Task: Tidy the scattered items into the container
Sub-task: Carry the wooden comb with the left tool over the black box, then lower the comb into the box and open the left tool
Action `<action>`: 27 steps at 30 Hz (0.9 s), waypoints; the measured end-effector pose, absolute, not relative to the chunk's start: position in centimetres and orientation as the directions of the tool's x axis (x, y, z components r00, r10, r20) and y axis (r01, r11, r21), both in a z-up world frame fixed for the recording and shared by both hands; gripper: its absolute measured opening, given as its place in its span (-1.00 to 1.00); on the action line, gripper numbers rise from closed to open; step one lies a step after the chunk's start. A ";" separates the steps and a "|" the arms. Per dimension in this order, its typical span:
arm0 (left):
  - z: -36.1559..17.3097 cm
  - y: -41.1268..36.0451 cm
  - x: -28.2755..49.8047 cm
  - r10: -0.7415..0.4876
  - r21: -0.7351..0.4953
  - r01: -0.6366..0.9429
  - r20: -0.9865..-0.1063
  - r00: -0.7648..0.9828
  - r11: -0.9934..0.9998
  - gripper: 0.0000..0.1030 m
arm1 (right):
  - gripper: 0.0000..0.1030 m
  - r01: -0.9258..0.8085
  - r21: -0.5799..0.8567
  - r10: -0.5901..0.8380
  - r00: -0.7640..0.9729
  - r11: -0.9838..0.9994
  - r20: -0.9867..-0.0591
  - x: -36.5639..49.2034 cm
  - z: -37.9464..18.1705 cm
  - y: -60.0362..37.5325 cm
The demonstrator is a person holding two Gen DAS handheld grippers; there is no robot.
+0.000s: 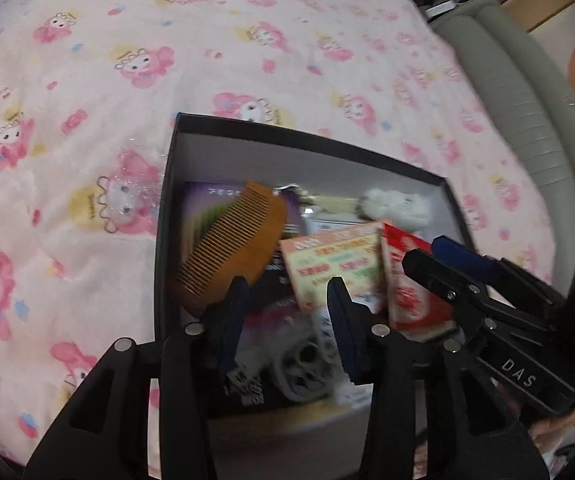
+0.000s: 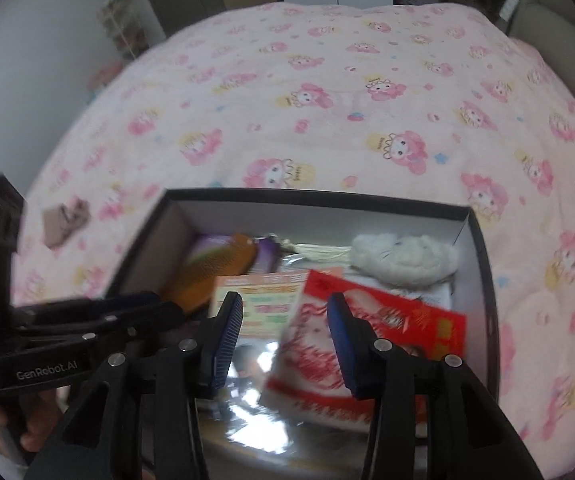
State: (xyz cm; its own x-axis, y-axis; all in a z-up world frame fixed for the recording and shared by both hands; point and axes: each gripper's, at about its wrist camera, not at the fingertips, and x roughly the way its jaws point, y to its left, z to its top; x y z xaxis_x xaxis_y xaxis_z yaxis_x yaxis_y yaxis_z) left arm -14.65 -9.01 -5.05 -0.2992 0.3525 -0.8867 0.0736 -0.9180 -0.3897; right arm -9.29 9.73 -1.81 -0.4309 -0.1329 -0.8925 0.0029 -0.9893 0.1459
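The black box point(image 1: 367, 160) sits on the pink blanket point(image 1: 247, 40). Inside the box lie a wooden comb point(image 1: 235, 240) and a red packet point(image 2: 407, 312). Above the box, the left gripper point(image 1: 287, 312) and right gripper point(image 2: 285, 320) have jaws apart, holding nothing.

The box point(image 2: 319, 200) sits on the bed point(image 2: 327, 100). Inside it, the comb point(image 1: 233, 240) lies at 9 o'clock, the plush toy point(image 2: 403, 258) at 1 o'clock, the packet point(image 2: 351, 340) at 4 o'clock with the card point(image 1: 337, 264) just left of it. A small pouch point(image 2: 65, 222) lies on the bed at 9 o'clock, apart from the box.
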 end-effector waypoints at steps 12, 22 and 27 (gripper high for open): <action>-6.9 -5.7 -19.2 0.280 -0.292 0.020 -0.933 -0.227 -0.956 -0.38 | -0.23 -0.012 0.232 -0.225 -0.193 -0.973 -0.955 -13.7 -8.3 12.1; -8.5 -4.1 -17.2 0.405 -0.403 -0.047 -0.910 -0.090 -0.914 -0.40 | -0.21 0.060 0.309 -0.314 -0.132 -0.949 -0.940 -9.4 -6.7 13.0; -8.0 -5.3 -17.7 0.320 -0.322 -0.002 -0.939 -0.126 -0.947 -0.38 | -0.17 0.120 0.176 -0.197 -0.197 -0.977 -0.960 -8.5 -5.2 11.6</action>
